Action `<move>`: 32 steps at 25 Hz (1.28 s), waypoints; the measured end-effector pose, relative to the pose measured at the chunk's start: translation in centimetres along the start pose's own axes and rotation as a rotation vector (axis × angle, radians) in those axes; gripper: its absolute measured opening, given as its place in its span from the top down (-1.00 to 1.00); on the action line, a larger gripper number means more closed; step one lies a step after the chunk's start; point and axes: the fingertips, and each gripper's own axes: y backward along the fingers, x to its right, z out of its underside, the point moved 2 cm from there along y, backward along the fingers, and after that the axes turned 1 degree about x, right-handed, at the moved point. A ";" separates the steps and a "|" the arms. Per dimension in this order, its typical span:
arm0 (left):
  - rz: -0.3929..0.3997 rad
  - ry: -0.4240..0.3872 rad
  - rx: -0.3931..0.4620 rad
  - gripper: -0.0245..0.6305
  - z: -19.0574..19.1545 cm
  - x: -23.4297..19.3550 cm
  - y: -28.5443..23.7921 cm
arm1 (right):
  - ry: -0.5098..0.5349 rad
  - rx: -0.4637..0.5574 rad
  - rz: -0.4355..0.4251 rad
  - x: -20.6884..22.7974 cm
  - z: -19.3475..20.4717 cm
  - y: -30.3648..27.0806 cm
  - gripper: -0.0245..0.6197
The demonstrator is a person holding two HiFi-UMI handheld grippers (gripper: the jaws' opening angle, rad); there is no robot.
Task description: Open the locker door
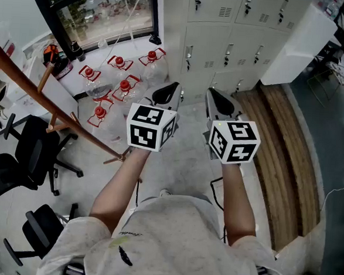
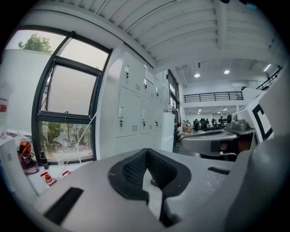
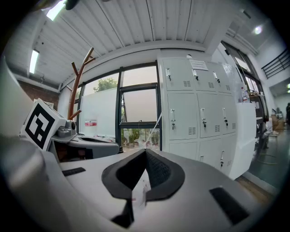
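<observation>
The lockers [image 1: 227,26] stand as a grey bank against the far wall, ahead of both tools and well apart from them. Every door in sight is closed, each with a small handle and a strip of vent slots.

The right gripper view shows a white paper label [image 3: 198,65] on one top door, its print too small to read. Left of the window [image 3: 139,113] the same view shows a red and white sign [image 3: 90,123], also unreadable. The only bold markings are the black and white square patterns on the marker cubes [image 1: 151,127].

The left tool [image 1: 166,95] has its jaws pressed together, with nothing between them. The right tool [image 1: 219,102] is likewise pressed together and empty. Both are held level, side by side, pointing toward the lockers.

Only the head view shows the floor [image 1: 188,158]. Clear water bottles [image 1: 120,86] with red caps lie there by the window, and black office chairs [image 1: 18,158] stand at the left.

Only the left gripper view looks past the lockers into a long hall [image 2: 213,113] with ceiling lights, a railed balcony and distant people.

The right gripper view alone shows the forked top of the wooden coat stand [image 3: 78,86].
</observation>
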 end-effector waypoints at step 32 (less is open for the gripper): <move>-0.079 -0.004 -0.031 0.91 -2.5 -5.0 -10.4 | -0.004 0.027 -0.102 7.1 -2.6 -10.3 0.93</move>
